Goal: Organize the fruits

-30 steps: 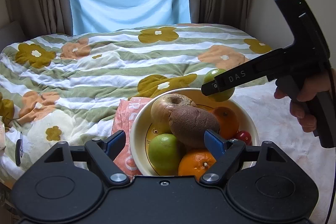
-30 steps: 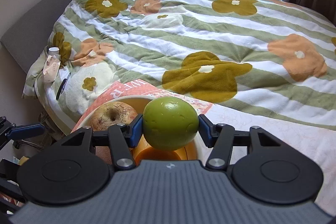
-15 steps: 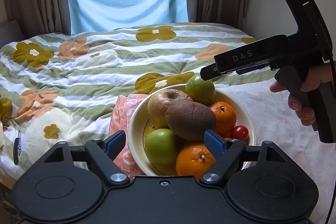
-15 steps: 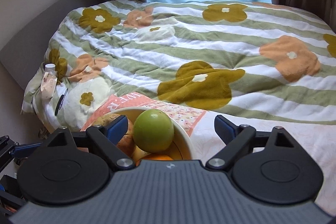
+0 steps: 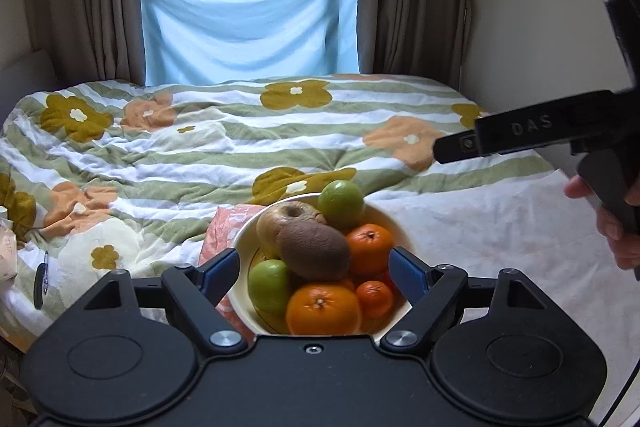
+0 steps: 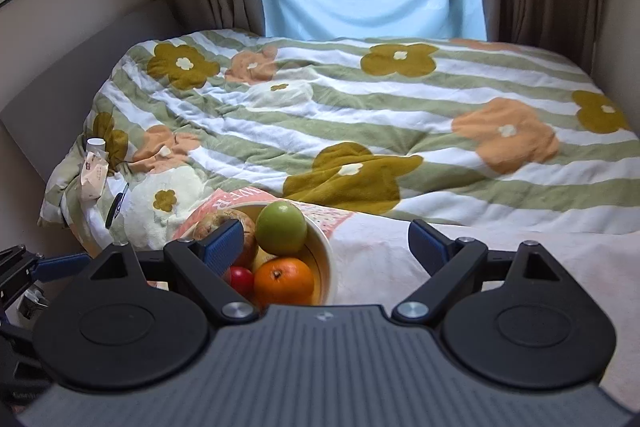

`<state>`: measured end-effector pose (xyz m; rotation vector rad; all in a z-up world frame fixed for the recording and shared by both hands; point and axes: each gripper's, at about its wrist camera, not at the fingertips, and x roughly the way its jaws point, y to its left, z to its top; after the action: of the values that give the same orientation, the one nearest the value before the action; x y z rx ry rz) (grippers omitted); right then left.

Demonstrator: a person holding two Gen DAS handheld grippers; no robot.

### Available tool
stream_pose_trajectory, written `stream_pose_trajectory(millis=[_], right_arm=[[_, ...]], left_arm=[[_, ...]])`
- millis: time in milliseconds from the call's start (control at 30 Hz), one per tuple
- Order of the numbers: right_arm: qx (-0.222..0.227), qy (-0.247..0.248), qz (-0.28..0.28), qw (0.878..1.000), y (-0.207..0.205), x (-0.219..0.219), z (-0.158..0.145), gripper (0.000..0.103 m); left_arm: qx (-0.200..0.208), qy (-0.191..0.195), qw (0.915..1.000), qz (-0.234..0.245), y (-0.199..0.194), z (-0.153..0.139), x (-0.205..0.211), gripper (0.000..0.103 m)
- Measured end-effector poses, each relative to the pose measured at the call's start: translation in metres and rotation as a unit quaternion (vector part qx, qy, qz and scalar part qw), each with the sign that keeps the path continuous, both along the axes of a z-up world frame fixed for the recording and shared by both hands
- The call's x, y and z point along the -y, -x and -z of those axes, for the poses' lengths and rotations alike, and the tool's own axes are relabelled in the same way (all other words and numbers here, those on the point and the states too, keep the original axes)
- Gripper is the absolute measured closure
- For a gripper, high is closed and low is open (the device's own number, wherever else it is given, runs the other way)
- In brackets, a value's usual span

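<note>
A cream bowl (image 5: 400, 227) on the bed holds several fruits: a green apple (image 5: 342, 203) at its far rim, a brown kiwi (image 5: 313, 250), a russet apple (image 5: 285, 219), a second green apple (image 5: 269, 285) and oranges (image 5: 322, 311). My left gripper (image 5: 314, 273) is open, empty, just before the bowl. My right gripper (image 6: 326, 241) is open and empty, raised to the right of the bowl (image 6: 325, 259); the green apple (image 6: 281, 228) lies in it. The right gripper also shows in the left wrist view (image 5: 452, 149).
The bowl rests on a pink printed paper (image 5: 230, 227) and a white cloth (image 5: 500, 227) over a flowered quilt (image 5: 200, 155). A small bottle and packet (image 6: 94, 167) lie at the bed's left edge. Curtains and a window stand behind.
My right gripper opened and let the green apple go into the bowl, then drew back up and to the right. The left gripper stayed open and pulled back slightly.
</note>
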<state>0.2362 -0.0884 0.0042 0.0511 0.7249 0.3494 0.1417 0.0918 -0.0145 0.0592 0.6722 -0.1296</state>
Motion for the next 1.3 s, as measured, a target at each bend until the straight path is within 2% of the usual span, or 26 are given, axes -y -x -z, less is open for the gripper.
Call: stream_pose_trajectory(millis=[67, 200, 367, 533, 667, 933, 1300], right_arm=[[0.004, 0.001, 0.009, 1.0, 0.019, 0.013, -0.012, 0.0], [0.011, 0.012, 0.036, 0.999, 0.062, 0.039, -0.034, 0.0], [0.03, 0.037, 0.09, 0.995, 0.12, 0.074, -0.053, 0.0], [0.024, 0.053, 0.143, 0.988, 0.173, 0.101, -0.054, 0.0], [0.015, 0.067, 0.163, 0.984, 0.207, 0.108, -0.048, 0.0], [0.008, 0.079, 0.181, 0.98, 0.24, 0.108, -0.04, 0.0], [0.008, 0.073, 0.186, 0.98, 0.246, 0.107, -0.042, 0.0]], left_arm=[[0.006, 0.0, 1.0, -0.003, 0.011, -0.009, 0.009, 0.016], [0.026, 0.004, 0.9996, -0.006, 0.034, -0.028, 0.026, 0.006], [0.035, 0.007, 0.9993, -0.008, 0.059, -0.045, 0.046, 0.002], [0.037, 0.008, 0.9992, -0.011, 0.082, -0.051, 0.061, 0.001], [0.039, 0.011, 0.9991, -0.01, 0.099, -0.052, 0.068, 0.001], [0.042, 0.01, 0.9991, -0.001, 0.125, -0.049, 0.08, 0.001], [0.043, 0.006, 0.9991, -0.005, 0.133, -0.047, 0.081, 0.001]])
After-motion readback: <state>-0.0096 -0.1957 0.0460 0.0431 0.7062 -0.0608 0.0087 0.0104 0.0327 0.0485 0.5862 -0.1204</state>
